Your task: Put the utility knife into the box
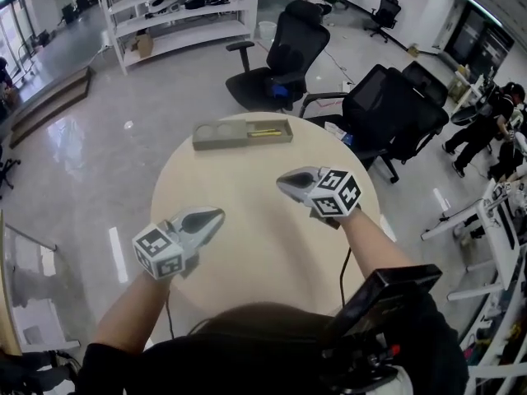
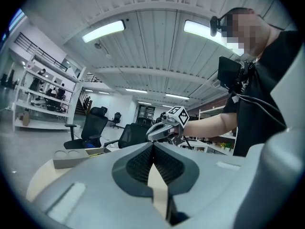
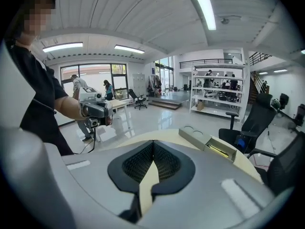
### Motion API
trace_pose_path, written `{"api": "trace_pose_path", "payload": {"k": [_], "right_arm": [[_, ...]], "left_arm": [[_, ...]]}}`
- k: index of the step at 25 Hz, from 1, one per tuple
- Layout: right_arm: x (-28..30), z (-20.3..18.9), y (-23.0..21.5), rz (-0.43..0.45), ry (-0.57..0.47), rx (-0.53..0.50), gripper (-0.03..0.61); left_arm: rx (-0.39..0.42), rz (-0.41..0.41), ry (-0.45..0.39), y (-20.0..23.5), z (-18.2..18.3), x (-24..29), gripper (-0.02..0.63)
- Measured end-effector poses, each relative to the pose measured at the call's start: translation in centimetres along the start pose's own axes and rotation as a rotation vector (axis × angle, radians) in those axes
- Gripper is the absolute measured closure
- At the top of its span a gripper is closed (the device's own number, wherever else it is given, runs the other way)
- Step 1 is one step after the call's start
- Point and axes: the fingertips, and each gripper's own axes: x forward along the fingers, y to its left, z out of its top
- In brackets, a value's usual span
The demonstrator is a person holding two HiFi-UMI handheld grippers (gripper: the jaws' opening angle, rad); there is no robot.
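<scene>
Head view: a grey oblong box (image 1: 243,133) with two round wells sits at the far edge of the round, pale table (image 1: 247,253). The yellow utility knife (image 1: 265,132) lies in the box's long compartment.

Left gripper view: the left gripper (image 2: 153,144) has its ribbed black pads (image 2: 140,163) pressed together, with nothing between them.

Right gripper view: the right gripper (image 3: 153,142) is likewise closed and empty.

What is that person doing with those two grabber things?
A person holds the left gripper and the right gripper over a round table, both shut and empty. The yellow utility knife already lies in the grey box at the table's far edge, so neither gripper is handling anything.
</scene>
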Motion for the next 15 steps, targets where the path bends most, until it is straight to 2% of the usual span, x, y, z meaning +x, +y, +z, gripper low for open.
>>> {"api": "trace_pose_path", "payload": {"k": [4, 8, 15], "right_arm": [[-3.3, -0.9, 3.6, 0.032, -0.048, -0.004, 0.563], [-7.0, -2.6, 6.3, 0.074, -0.066, -0.037, 0.564], [-14.4, -6.7, 6.9, 0.145, -0.113, -0.03, 0.565]], "left_arm": [[0.0, 0.049, -0.037, -3.4, 0.0, -1.3, 0.615], [-0.054, 0.131, -0.092, -7.8, 0.3, -1.0, 0.615], [-0.128, 0.215, -0.139, -15.6, -0.9, 4.0, 0.615]]}}
